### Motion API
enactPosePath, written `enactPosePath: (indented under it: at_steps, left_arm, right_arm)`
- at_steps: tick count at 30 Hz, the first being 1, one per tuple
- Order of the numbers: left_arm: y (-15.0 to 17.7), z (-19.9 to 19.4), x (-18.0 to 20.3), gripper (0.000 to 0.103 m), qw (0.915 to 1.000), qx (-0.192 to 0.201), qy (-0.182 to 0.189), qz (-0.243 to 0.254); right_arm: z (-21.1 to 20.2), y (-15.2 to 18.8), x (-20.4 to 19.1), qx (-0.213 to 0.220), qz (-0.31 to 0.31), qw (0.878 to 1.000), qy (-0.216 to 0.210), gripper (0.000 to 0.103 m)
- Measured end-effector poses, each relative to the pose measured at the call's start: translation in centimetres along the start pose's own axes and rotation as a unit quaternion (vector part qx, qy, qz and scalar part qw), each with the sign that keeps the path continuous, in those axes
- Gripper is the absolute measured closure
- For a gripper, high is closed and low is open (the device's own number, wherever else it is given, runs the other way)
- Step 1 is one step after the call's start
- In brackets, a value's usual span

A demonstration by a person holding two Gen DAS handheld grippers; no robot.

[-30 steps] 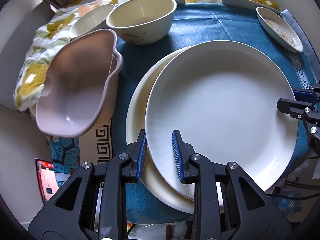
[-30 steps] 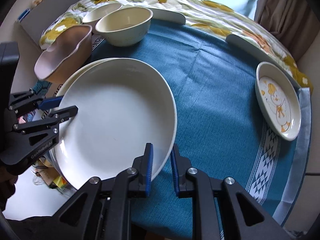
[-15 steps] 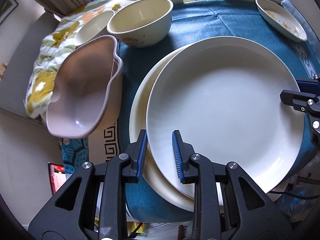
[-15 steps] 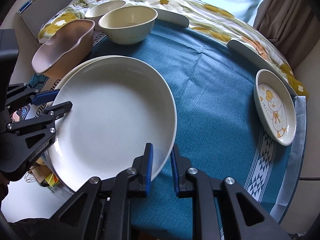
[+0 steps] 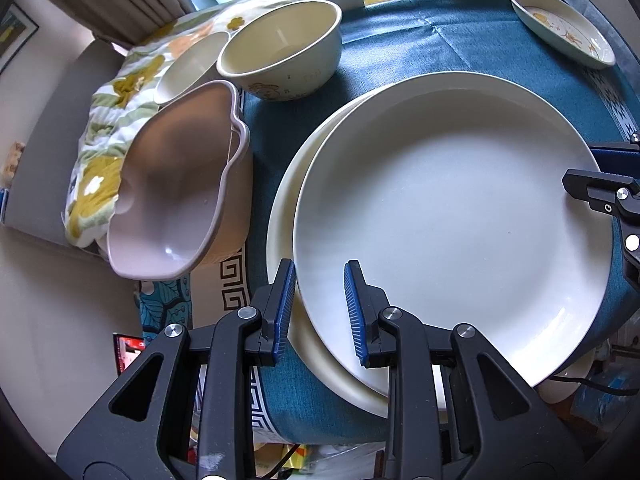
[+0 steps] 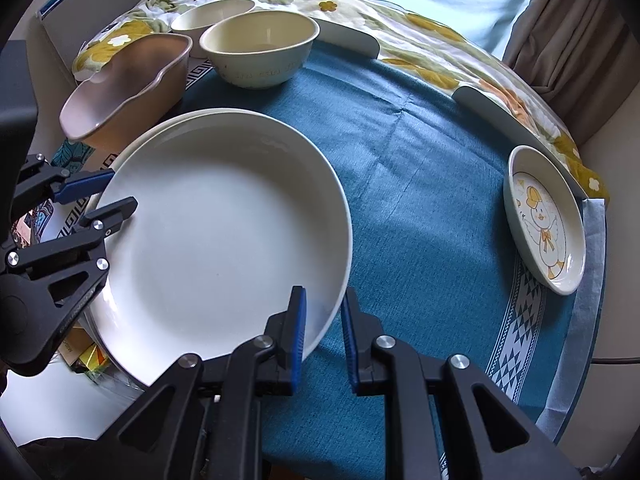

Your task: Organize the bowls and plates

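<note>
The big white plate [image 5: 448,216] sat held between the two tools over a second, creamier plate [image 5: 280,216] near the edge of the table [image 6: 420,184], its far rim seeming to rest on that lower plate. The left tool [image 5: 320,312] was clenched on one rim and the right tool [image 6: 323,334] on the rim opposite, each with one blue ribbed pad inside the dish and one outside. It looked like glazed ceramic: stiff, fairly heavy, smooth enough to slip, and sure to chip if it knocked the plate below. I judged the thin raised rim the only sensible place to take it, and two opposed grips the steadiest way to keep it level. The blue woven tablecloth [image 6: 400,140] looked coarse and would grip a plate's foot well. At the back stood a round cream bowl [image 6: 260,50] with a faint printed motif, a smaller pale bowl [image 6: 212,16] behind it, and a matte, pinkish, wavy-rimmed dish [image 6: 128,80]. Off to the right lay a shallow little plate [image 6: 544,224] painted with a duck, well apart from the stack.
</note>
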State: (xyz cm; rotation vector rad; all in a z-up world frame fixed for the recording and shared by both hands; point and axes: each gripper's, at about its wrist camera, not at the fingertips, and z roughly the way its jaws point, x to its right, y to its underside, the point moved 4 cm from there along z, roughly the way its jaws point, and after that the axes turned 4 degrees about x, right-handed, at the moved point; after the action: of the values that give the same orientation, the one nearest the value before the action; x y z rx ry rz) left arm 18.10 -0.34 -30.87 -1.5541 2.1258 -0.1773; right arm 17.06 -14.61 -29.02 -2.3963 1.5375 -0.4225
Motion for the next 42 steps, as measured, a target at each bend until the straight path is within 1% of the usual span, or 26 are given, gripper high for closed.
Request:
enactPosePath:
  at_steps: [5,8,10,16,19,21,24,25,26,27,28,29,30,31,32,33,35,36,38,39,40,41,42]
  left_arm:
    - [0.0,-0.1,-0.2,0.08,1.0,0.002,-0.002,0.0]
    - [0.1,-0.2,-0.4,0.08,0.9998,0.003,-0.018,0.004]
    - [0.2,-0.3,-0.5,0.08,0.9999,0.005,-0.011,0.002]
    - [0.2,-0.4,-0.5,0.08,1.0,0.004,-0.008,-0.002]
    - [0.1,-1.0,-0.8,0.08,0.9999,0.002,0.008,-0.014]
    - [-0.4,-2.3,-1.0,0.08,0.9995,0.012,0.019,-0.021]
    - [-1.9,-5.1,-1.4,0.074,0.998,0.04,0.039,-0.03]
    - [-2.5,-5.9,-1.5,0.061,0.9972,0.05,0.045,-0.032]
    - [-3.3,-6.8,-1.6,0.035,0.9962,0.061,0.051,-0.035]
    - [-4.2,-7.9,-1.6,0.021,0.9946,0.078,0.057,-0.037]
    - [-5.1,-8.8,-1.6,0.003,0.9924,0.098,0.062,-0.04]
    - [-6.0,-9.9,-1.6,0.0,0.9894,0.121,0.068,-0.042]
    - [-6.8,-10.7,-1.4,0.0,0.9866,0.138,0.077,-0.041]
    - [-7.9,-11.2,-1.0,0.0,0.9845,0.146,0.09,-0.036]
    - [-9.0,-11.4,-0.6,0.0,0.9831,0.146,0.106,-0.032]
    - [-10.3,-11.4,0.0,0.0,0.9806,0.142,0.132,-0.027]
    - [-12.4,-11.4,1.2,0.0,0.9752,0.138,0.171,-0.023]
    - [-13.9,-11.4,1.7,0.0,0.9707,0.142,0.193,-0.021]
    - [-16.0,-11.7,3.3,0.0,0.964,0.151,0.219,-0.011]
    - [-17.4,-11.9,4.4,0.0,0.9608,0.156,0.23,-0.003]
    - [-18.5,-11.8,5.2,0.0,0.9589,0.157,0.236,0.004]
    - [-19.6,-11.6,6.2,0.0,0.957,0.157,0.244,0.011]
    - [-20.8,-11.4,7.4,0.0,0.9532,0.156,0.259,0.018]
  right_arm:
    - [0.0,0.0,-0.1,0.0,0.003,1.0,-0.001,0.087]
    - [-0.1,0.0,0.0,0.002,0.004,1.0,0.0,0.087]
    - [-0.1,0.1,-0.1,0.002,0.006,1.0,-0.004,0.087]
    - [-0.2,0.1,0.0,0.004,0.015,1.0,-0.008,0.087]
    - [-0.9,0.0,0.5,0.014,0.027,0.999,-0.013,0.087]
    - [-2.0,-0.2,1.2,0.025,0.044,0.999,-0.018,0.087]
    - [-4.5,-0.6,2.7,0.052,0.079,0.995,-0.026,0.087]
    - [-5.4,-0.6,3.3,0.062,0.092,0.993,-0.028,0.087]
    - [-6.3,-0.6,4.1,0.073,0.106,0.991,-0.03,0.076]
    - [-7.4,-0.5,5.0,0.086,0.123,0.988,-0.028,0.063]
    - [-8.4,-0.3,5.9,0.098,0.137,0.985,-0.026,0.025]
    - [-9.3,0.0,6.7,0.111,0.151,0.982,-0.024,0.0]
    - [-10.6,0.3,7.8,0.132,0.167,0.977,-0.02,0.0]
    - [-11.4,0.6,8.5,0.146,0.177,0.973,-0.015,0.0]
    - [-12.4,1.0,9.3,0.159,0.188,0.969,-0.006,0.0]
    - [-13.4,1.4,10.2,0.17,0.198,0.965,0.003,0.0]
    - [-14.8,2.2,11.8,0.184,0.216,0.959,0.021,0.0]
    - [-15.6,2.6,12.8,0.185,0.227,0.956,0.038,0.0]
    - [-16.4,3.4,14.4,0.169,0.243,0.953,0.065,0.0]
    - [-16.9,4.0,15.6,0.168,0.262,0.946,0.089,0.0]
    - [-17.1,4.4,16.6,0.171,0.279,0.939,0.105,0.0]
    - [-17.3,4.8,17.6,0.176,0.294,0.933,0.109,0.0]
    - [-17.0,5.2,18.9,0.175,0.312,0.928,0.102,0.0]
